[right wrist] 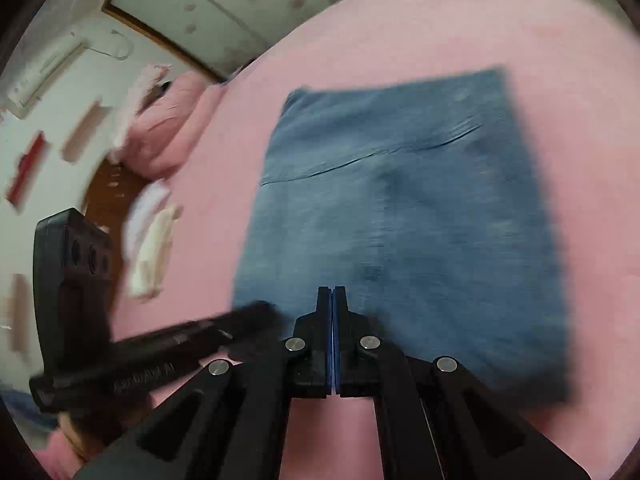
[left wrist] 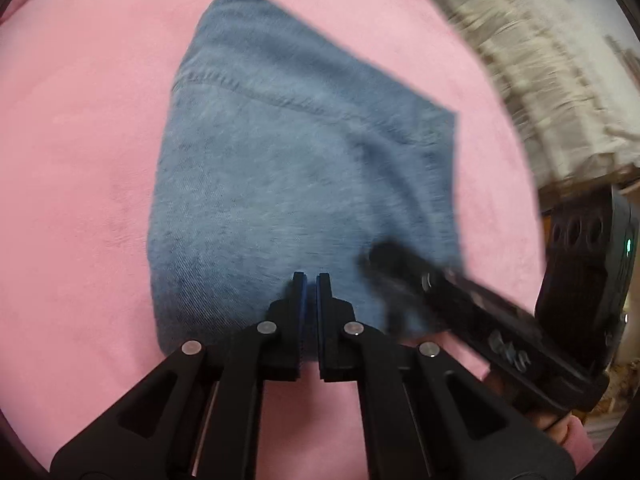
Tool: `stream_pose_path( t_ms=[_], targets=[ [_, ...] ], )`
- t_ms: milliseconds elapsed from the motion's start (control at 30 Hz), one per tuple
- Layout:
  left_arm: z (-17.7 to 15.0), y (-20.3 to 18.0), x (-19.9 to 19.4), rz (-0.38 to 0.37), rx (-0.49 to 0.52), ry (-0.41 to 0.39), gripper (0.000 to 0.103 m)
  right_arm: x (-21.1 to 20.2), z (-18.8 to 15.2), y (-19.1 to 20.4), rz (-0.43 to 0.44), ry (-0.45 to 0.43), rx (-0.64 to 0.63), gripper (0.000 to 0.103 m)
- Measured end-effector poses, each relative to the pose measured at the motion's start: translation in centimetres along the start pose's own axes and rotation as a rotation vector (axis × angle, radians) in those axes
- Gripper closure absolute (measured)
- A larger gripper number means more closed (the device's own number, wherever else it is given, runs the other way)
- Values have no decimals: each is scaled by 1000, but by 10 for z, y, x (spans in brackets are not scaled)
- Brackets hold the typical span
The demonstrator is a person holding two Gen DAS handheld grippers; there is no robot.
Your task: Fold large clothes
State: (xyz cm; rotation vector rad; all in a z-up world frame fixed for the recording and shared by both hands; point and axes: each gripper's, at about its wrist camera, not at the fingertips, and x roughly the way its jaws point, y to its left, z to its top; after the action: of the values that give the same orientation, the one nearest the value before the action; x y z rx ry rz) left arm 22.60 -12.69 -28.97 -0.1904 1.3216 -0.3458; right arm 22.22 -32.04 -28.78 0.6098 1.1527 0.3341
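A pair of blue jeans (left wrist: 280,160) lies folded into a thick rectangle on the pink bedcover (left wrist: 80,160). In the right wrist view the same jeans (right wrist: 400,220) show a seam line across the top layer. My left gripper (left wrist: 311,278) hovers over the near edge of the jeans, shut, with nothing between its pads. My right gripper (right wrist: 332,290) is also shut and empty over that near edge. Each gripper shows blurred in the other's view: the right gripper (left wrist: 380,256) close on the right, the left gripper (right wrist: 264,308) close on the left.
The pink bedcover (right wrist: 400,20) spreads wide around the jeans. Pink pillows (right wrist: 168,132) and pale folded cloths (right wrist: 152,248) lie at the bed's left edge. A cream patterned fabric (left wrist: 540,80) lies beyond the bed's right edge. A hand (left wrist: 560,428) grips the right tool.
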Motion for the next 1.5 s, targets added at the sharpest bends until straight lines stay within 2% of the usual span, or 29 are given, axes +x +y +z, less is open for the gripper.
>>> stream_pose_path(
  t_ms=[100,167,267,300,333,367,433,467,533,567,600,633,667,700,733,767,800,967,1067,1100,1167,1200,1233,1267,1300,1333,1367,1400,1500],
  targets=[
    [5,8,9,23,-30,-7,103,35,19,-29,-110,-33,0,103],
    [5,17,3,46,-41,-40,103,33,28,-53,-94,-77,19,103],
    [-1,31,-10,37,-69,-80,103,15,37,-57,-310,-134,-12,103],
    [-3,32,-11,25,-79,-82,103,6,36,-53,-427,-147,-29,103],
    [-7,31,-13,22,-75,-82,103,-1,34,-49,-436,-155,-40,103],
    [-8,28,-11,19,-63,-75,103,-2,31,-46,-392,-145,-25,103],
    [-13,19,-10,-10,-18,-34,103,1,21,-38,-244,-105,0,103],
    [-16,15,-11,-11,-8,-32,103,10,12,-28,-158,-56,-19,103],
    [-21,8,-8,10,13,-37,103,31,-7,-14,-131,42,-66,103],
    [-22,6,-7,29,20,-33,102,43,-16,-11,-157,72,-81,103],
    [-23,7,-6,51,20,-30,102,53,-21,-11,-179,66,-87,103],
    [-24,11,-9,75,20,-43,102,53,-26,-15,-183,21,-68,103],
    [-26,14,-12,104,24,-66,102,50,-29,-22,-230,-18,-32,103],
    [-28,18,-16,108,40,-91,102,44,-30,-30,-302,-52,-1,103],
    [-29,21,-18,97,45,-98,102,40,-31,-32,-320,-69,14,103],
    [-30,23,-18,90,41,-99,102,37,-33,-36,-380,-80,34,103],
    [-31,25,-18,90,37,-97,102,34,-33,-36,-389,-81,39,103],
    [-27,17,-25,169,8,-58,102,29,-28,-18,-552,-20,14,103],
    [-27,11,-28,205,-19,-29,102,10,-34,-6,-595,28,13,103],
    [-28,7,-29,226,-23,-14,102,-2,-38,-3,-597,37,3,103],
    [-28,3,-32,252,-28,22,98,-2,-37,12,-588,68,7,101],
    [-29,2,-34,258,-31,31,90,-13,-39,15,-575,81,22,93],
    [-29,1,-37,267,-38,42,74,-15,-40,19,-548,94,49,77],
    [-29,-1,-40,272,-42,43,63,-21,-40,21,-528,102,70,68],
    [-28,-3,-45,284,-41,37,43,-20,-39,27,-511,109,86,50],
    [-27,-5,-48,298,-34,29,38,-29,-39,29,-508,108,87,41],
    [-25,-7,-52,315,-22,21,35,-47,-41,30,-511,107,81,39],
    [-23,-10,-55,333,-4,21,34,-73,-45,31,-516,108,69,37],
    [-14,-17,-61,376,40,43,34,-93,-42,45,-527,121,31,21]
  ],
)
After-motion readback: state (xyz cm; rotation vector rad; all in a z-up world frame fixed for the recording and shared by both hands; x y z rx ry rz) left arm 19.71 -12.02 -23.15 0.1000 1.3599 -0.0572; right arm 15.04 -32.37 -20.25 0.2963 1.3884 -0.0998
